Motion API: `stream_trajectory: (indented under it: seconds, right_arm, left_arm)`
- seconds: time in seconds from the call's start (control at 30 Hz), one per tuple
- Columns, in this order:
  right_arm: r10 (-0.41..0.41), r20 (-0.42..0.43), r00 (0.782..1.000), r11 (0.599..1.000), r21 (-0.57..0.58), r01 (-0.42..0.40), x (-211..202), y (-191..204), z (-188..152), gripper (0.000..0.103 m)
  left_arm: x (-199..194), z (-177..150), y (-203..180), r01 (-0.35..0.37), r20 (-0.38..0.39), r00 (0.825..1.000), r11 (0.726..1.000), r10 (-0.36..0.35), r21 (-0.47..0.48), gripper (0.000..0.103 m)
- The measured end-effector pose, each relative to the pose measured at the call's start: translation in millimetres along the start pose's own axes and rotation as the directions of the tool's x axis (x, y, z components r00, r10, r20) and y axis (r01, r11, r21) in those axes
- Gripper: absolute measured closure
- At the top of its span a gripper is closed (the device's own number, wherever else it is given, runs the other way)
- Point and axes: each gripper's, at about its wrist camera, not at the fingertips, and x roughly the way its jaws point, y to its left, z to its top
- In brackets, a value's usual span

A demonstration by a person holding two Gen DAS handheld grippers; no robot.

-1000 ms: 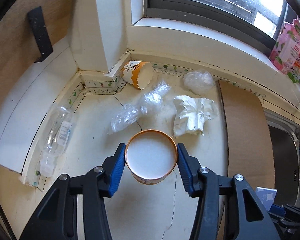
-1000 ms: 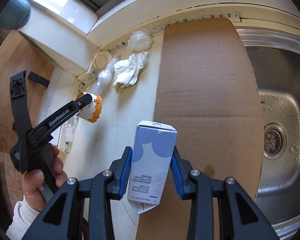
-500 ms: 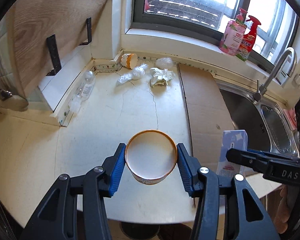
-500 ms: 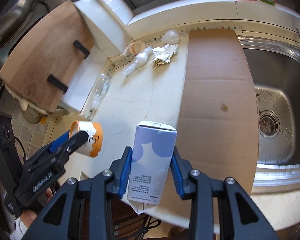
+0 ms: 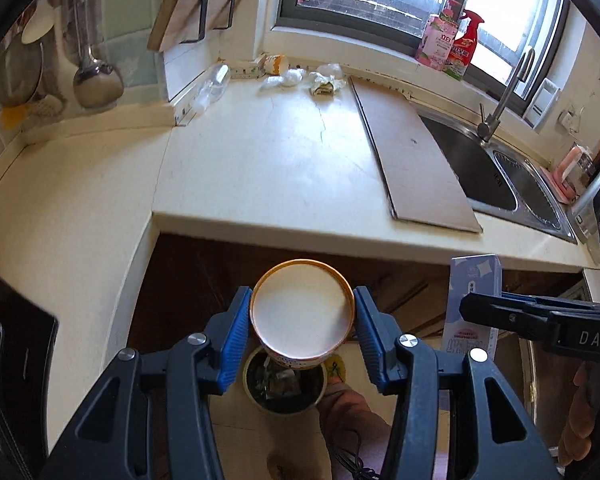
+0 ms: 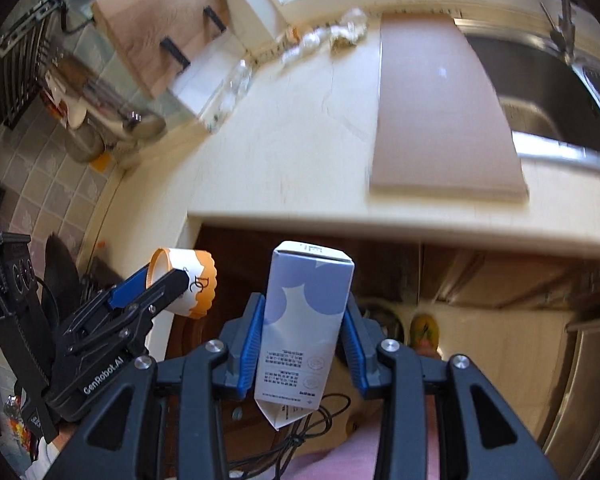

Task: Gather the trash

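My left gripper (image 5: 302,316) is shut on an orange-rimmed paper cup (image 5: 302,310), held mouth toward the camera, in front of the counter's edge. Directly below it stands a small round bin (image 5: 260,394) with dark scraps inside. My right gripper (image 6: 304,344) is shut on a blue and white carton (image 6: 306,328), upright between the pads. The carton (image 5: 474,300) also shows at the right of the left wrist view, and the cup (image 6: 188,282) at the left of the right wrist view. More trash lies at the back of the counter: a second paper cup (image 5: 274,63), plastic wrap (image 5: 288,78), crumpled paper (image 5: 326,82), a clear bottle (image 5: 212,88).
A cardboard sheet (image 5: 412,152) lies on the cream counter (image 5: 260,160) beside the steel sink (image 5: 500,176) and tap (image 5: 504,92). Dark cabinet fronts (image 5: 204,272) run below the counter edge. Ladles (image 5: 96,76) hang at the left wall. Cables trail near a person's lap (image 6: 340,456).
Both grippers have pulled back from the counter's far corner, past its front edge, keeping the cup and carton. The bin has come into view below the cup.
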Motion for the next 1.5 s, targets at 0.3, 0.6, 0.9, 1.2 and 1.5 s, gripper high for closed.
stream_trajectory:
  seconds: [0.3, 0.6, 0.9, 1.2, 1.5]
  right_arm:
    - [-0.010, -0.161, 0.987, 0.997, 0.068, 0.021, 13, -32, -52, 0.066]
    - [-0.006, -0.326, 0.945, 0.984, 0.166, 0.063, 101, -105, -65, 0.066]
    - [-0.007, -0.528, 0.849, 0.958, 0.241, 0.157, 239, -154, -93, 0.065]
    - [-0.064, -0.605, 0.794, 0.984, 0.096, 0.152, 318, -133, -88, 0.064]
    - [-0.067, -0.553, 0.831, 0.985, 0.094, 0.142, 320, -121, -70, 0.038]
  left_arm:
    - [20, -75, -3, 0.026, -0.135, 0.990, 0.998, -0.033, -0.051, 0.055]
    - [107, -106, -19, -0.017, -0.309, 0.951, 0.998, -0.001, -0.057, 0.054]
    - [234, -138, -11, -0.072, -0.484, 0.875, 0.993, 0.019, -0.090, 0.054]
    - [289, -149, 25, -0.099, -0.562, 0.826, 0.974, -0.035, -0.205, 0.052]
    - [275, -155, 55, -0.178, -0.555, 0.832, 0.943, -0.009, -0.281, 0.033]
